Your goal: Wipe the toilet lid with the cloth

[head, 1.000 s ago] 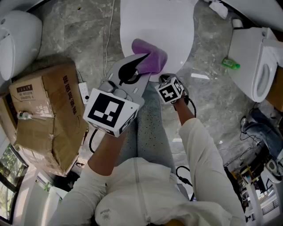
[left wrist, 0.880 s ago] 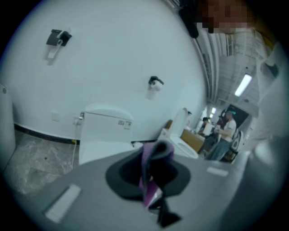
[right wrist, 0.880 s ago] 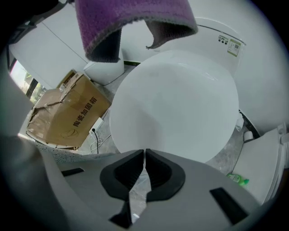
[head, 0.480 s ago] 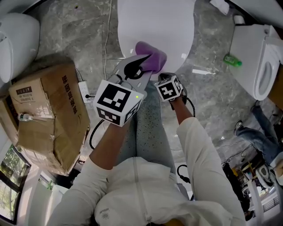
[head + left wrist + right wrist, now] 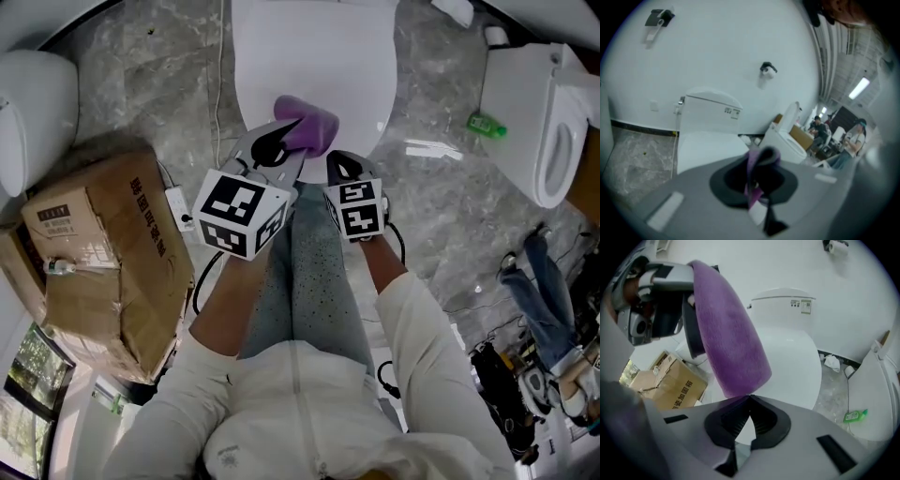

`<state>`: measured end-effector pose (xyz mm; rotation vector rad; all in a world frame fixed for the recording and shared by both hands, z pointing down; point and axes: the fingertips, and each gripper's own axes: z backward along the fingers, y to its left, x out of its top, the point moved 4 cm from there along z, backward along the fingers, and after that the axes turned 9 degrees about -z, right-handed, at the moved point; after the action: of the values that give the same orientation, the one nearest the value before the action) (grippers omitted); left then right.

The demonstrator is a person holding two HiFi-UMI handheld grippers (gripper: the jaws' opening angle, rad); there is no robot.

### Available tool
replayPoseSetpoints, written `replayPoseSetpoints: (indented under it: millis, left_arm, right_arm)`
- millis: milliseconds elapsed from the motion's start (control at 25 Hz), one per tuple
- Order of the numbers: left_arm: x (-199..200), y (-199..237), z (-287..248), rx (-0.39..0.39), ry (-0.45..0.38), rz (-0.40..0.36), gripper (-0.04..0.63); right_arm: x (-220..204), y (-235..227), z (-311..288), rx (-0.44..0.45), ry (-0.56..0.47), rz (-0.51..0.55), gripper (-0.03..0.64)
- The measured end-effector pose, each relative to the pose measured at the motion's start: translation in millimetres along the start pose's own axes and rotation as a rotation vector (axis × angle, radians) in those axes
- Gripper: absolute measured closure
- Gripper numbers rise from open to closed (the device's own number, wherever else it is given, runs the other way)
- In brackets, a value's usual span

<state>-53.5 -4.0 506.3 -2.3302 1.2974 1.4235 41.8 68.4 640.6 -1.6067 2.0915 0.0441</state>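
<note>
Cloth [image 5: 309, 131]: hung clamped in left gripper [image 5: 279, 141] over toilet lid [image 5: 319, 56] near edge; right gripper [image 5: 339, 167] just closed, empty, beside.

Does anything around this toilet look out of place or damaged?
Yes. A green bottle lies on its side on the floor, to the right of the toilet lid in the head view. The cardboard box on the left is dented and creased.

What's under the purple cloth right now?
The closed white toilet lid; the cloth hangs over its near end from the jaws of the left gripper. The lid patch beneath is covered.
</note>
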Motion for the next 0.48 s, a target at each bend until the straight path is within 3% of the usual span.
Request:
replayPoseSetpoints:
  millis: [200, 480]
  left_arm:
    - [19, 16, -12, 0.022, -0.016, -0.014, 0.575]
    - [47, 48, -34, 0.079, -0.048, -0.025, 0.575]
  right_arm:
    - [55, -4, 21, -0.009, -0.155, -0.012, 0.601]
    - [108, -14, 52, -0.01, -0.296, -0.013, 0.601]
